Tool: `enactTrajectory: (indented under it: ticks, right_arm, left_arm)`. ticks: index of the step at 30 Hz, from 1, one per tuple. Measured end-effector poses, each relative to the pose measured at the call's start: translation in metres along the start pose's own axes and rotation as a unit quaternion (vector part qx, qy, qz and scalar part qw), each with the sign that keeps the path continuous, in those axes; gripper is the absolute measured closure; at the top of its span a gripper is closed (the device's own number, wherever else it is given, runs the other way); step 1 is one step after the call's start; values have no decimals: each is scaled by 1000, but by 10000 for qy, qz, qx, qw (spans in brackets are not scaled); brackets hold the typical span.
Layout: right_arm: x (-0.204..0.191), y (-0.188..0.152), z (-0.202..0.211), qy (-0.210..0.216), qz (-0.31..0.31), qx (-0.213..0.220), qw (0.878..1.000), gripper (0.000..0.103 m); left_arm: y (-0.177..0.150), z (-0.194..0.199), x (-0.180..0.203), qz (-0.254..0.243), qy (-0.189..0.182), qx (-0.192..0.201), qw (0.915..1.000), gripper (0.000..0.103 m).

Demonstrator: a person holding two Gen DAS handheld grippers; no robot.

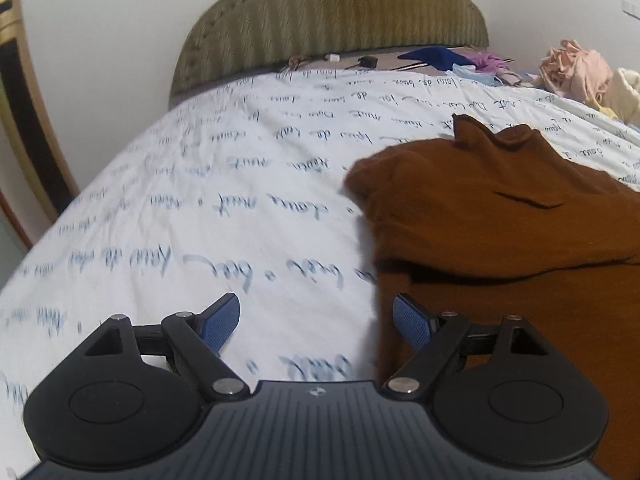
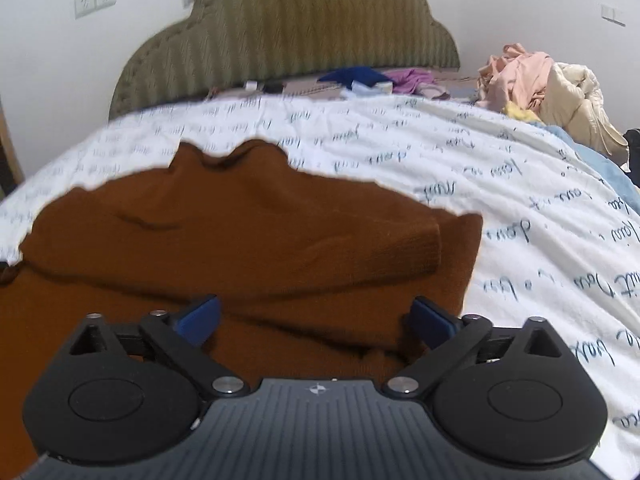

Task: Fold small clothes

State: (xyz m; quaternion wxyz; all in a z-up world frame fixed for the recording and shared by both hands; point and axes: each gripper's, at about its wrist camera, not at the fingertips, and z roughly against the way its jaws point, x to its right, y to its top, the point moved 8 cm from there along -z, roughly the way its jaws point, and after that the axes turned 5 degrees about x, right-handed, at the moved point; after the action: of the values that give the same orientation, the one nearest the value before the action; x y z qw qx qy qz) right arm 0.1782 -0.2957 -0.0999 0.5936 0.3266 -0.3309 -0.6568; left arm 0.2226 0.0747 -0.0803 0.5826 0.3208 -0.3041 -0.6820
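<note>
Black left tool (image 1: 316,322), blue ridged pads (image 1: 219,326), silver screws

A white bedsheet (image 1: 200,200) printed with blue handwriting spreads ahead of the jaws. Beyond it stands an olive ribbed headboard (image 2: 288,44) against a white wall (image 1: 100,60). Far ahead to the right lie a pink and cream pile of laundry (image 2: 540,80) and dark blue cloth (image 1: 432,58).

Brown garment (image 2: 240,248) matt knit; sheet (image 1: 200,200) smooth cotton-like, printed.

An olive ribbed headboard (image 2: 288,32) (scalloped) backs the bed against white walls (image 1: 112,32).
</note>
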Motion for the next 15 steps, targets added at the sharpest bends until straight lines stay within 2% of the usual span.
enactTrajectory:
  ticks: [2,8,15]
  right_arm:
    - [-2,-9,5,-113,76,-60,9999,4]
    - [-16,-28,39,103,-154,55,9998,3]
    - [-28,-52,69,225,-249,21,9994,1]
  left_arm:
    - [-6,8,12,-9,73,-107,9999,19]
    - [-19,33,44,180,-70,-165,9997,19]
    - [-40,51,70,-30,-1,-226,9997,19]
